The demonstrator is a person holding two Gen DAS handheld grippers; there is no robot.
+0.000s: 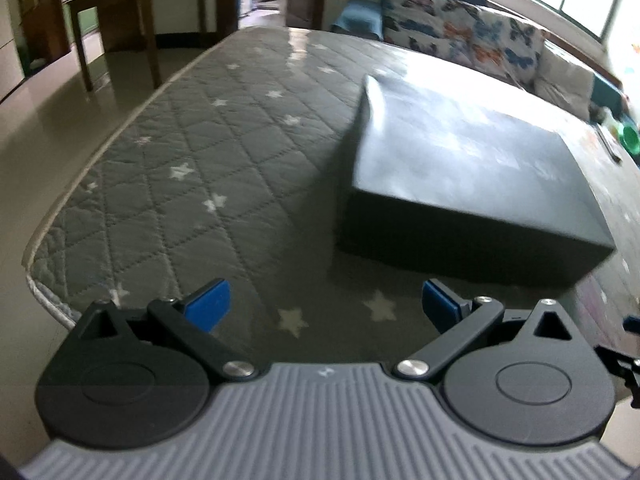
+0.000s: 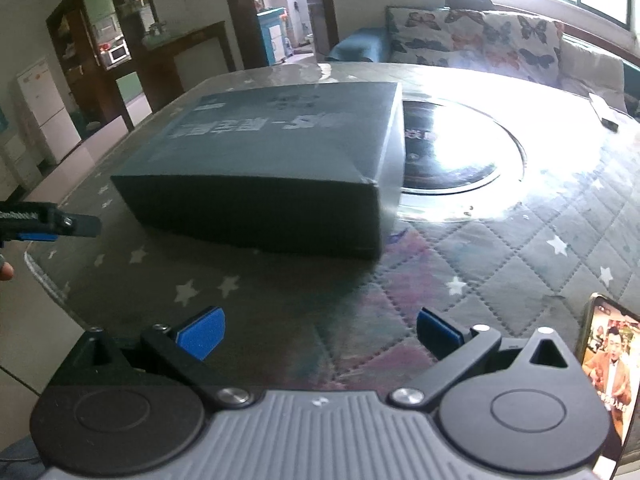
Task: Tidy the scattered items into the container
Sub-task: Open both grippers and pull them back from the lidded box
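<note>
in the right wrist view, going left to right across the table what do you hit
left gripper at the left edge → dark box → round black hob set in the table → phone propped at the right edge

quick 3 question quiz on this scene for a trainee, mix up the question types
1. True or false: the left gripper and the right gripper are both open and hold nothing.
2. Multiple choice: the dark box rests on A) the floor, B) the quilted star-pattern table cover, C) the sofa.
3. Fill in: at the right edge of the right wrist view stands a ____ with a lit screen.

Key
1. True.
2. B.
3. phone
</note>
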